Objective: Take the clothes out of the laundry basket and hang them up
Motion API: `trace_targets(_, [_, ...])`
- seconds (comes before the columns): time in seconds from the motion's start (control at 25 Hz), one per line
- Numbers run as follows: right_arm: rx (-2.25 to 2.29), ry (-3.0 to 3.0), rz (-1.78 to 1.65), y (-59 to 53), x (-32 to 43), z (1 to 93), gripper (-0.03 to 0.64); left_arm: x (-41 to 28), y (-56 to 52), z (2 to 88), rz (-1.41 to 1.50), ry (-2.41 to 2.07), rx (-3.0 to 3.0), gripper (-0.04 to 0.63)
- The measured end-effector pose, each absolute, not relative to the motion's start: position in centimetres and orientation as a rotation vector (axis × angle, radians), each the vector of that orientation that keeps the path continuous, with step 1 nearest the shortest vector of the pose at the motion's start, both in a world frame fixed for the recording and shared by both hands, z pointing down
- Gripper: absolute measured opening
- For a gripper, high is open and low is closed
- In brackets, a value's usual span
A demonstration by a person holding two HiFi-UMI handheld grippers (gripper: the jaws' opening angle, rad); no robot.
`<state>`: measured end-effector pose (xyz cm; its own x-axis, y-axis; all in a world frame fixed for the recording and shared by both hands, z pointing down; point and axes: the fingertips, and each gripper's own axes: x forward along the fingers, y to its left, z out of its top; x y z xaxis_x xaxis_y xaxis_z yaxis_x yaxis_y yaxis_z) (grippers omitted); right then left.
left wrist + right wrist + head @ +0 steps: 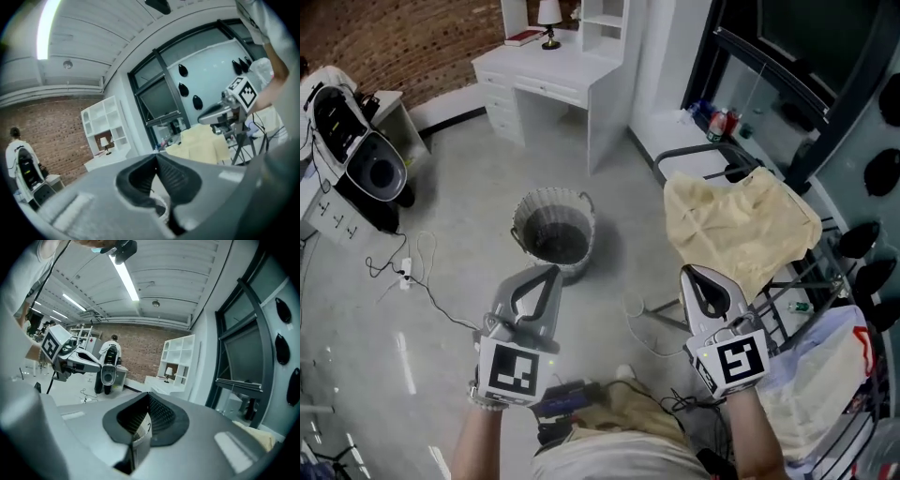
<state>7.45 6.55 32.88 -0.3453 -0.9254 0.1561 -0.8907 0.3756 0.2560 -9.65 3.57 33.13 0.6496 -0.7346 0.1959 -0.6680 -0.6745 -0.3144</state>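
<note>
Head view looks steeply down on a round grey woven laundry basket [553, 230] standing on the pale grey floor [469, 216], its inside dark. To its right, a pale yellow cloth garment [736, 225] lies draped over the top of a black metal drying rack [682, 150], well apart from the basket. The left hand-held gripper [551, 270] hovers just in front of the basket's near rim, its jaws pressed together with nothing between them. The right hand-held gripper [689, 272] is held beside the garment's lower edge, near the rack. Its jaws are likewise closed on nothing, as the right gripper view shows.
</note>
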Motion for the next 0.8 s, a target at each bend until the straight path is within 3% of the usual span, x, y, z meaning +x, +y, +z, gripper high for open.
trace_targets(0.8, [1.268, -2.551, -0.122, 1.9, 0.7, 36.5, 0.005, -18.8, 5.3, 37.4, -0.59, 1.605, -2.516, -0.006])
